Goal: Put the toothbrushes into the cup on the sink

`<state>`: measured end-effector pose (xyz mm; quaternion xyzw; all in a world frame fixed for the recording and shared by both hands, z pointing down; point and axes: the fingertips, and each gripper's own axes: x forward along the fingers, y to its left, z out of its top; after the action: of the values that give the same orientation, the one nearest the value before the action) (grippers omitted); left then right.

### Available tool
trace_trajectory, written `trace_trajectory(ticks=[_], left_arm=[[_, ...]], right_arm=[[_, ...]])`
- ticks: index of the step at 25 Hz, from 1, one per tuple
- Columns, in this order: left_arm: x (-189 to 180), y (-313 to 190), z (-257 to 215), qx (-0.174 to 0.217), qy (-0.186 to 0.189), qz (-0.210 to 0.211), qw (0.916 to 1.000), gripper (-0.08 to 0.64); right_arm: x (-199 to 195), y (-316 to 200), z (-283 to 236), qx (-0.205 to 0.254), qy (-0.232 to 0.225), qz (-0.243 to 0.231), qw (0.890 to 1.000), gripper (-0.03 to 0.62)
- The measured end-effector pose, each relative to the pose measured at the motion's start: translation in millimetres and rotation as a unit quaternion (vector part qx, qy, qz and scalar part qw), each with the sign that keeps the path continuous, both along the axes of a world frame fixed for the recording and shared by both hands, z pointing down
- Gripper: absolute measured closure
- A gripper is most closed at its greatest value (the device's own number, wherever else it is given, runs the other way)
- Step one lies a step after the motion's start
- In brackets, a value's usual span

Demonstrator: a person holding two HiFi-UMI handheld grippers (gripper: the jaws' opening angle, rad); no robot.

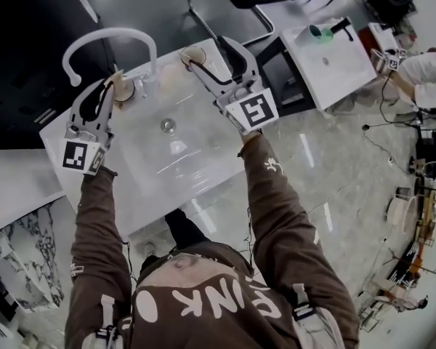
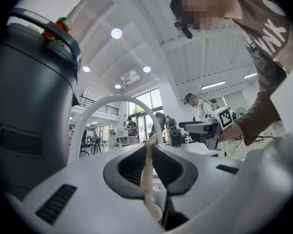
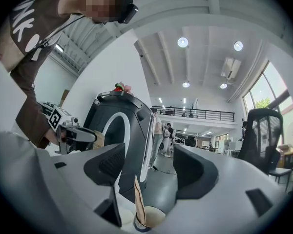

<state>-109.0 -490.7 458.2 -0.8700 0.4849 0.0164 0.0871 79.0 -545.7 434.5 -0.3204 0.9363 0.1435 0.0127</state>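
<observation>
Toothbrush number one: where do we find it?

We find that pale toothbrush (image 2: 147, 172) pinched upright between the jaws of the left gripper (image 2: 149, 152), which are closed tight on its thin handle. Its lower end runs down to the rim of the left cup (image 2: 154, 212).

And from the head view?

There we see the left gripper (image 1: 110, 87) at the back left corner of the sink (image 1: 203, 173), its tips right at the left cup (image 1: 124, 90), just beside the foot of the white arched faucet (image 1: 109, 38).

What do we make of the other gripper?

The right gripper (image 3: 151, 169) has its jaws well apart, with nothing clamped between them. Below the gap we see the right cup (image 3: 150, 217), and a brown toothbrush (image 3: 138, 201) stands in it, leaning a little to one side.

Where does that sit on the sink?

From the head view we place the right cup (image 1: 193, 54) on the back rim, on the other side of the faucet from the left cup. The right gripper (image 1: 209, 55) hangs over it, one finger touching or nearly touching the cup; we cannot tell which. The drain (image 1: 168, 126) lies in the basin between the two grippers.
</observation>
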Motion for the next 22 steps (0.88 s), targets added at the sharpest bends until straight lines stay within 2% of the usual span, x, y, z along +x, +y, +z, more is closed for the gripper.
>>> trace_trajectory(ticks=[4, 9, 13, 17, 19, 22], left_arm=[[-4.3, -10.6, 25.9, -0.018, 0.01, -0.014, 0.9997, 0.515], [-8.0, -17.7, 49.8, -0.036, 0.013, -0.023, 0.999, 0.515], [-10.2, -19.2, 54.5, -0.035, 0.015, -0.025, 0.9989, 0.515], [-7.0, -19.1, 51.6, -0.032, -0.001, -0.021, 0.9993, 0.514], [-7.0, -17.1, 45.6, -0.026, -0.002, -0.018, 0.9995, 0.477], [-5.8, -10.9, 32.7, -0.012, 0.001, -0.009, 0.9999, 0.366]], right_arm=[[2.9, 6.9, -4.0, 0.007, 0.005, -0.004, 1.0, 0.296], [8.0, 12.9, -13.0, 0.012, -0.011, 0.003, 1.0, 0.301], [10.2, 15.1, -14.1, 0.014, -0.01, 0.005, 1.0, 0.302], [6.7, 16.7, -16.4, 0.016, -0.014, 0.004, 1.0, 0.302], [4.5, 17.9, -18.7, 0.017, -0.016, 0.004, 1.0, 0.301], [2.0, 21.5, -22.6, 0.018, -0.021, 0.004, 1.0, 0.301]])
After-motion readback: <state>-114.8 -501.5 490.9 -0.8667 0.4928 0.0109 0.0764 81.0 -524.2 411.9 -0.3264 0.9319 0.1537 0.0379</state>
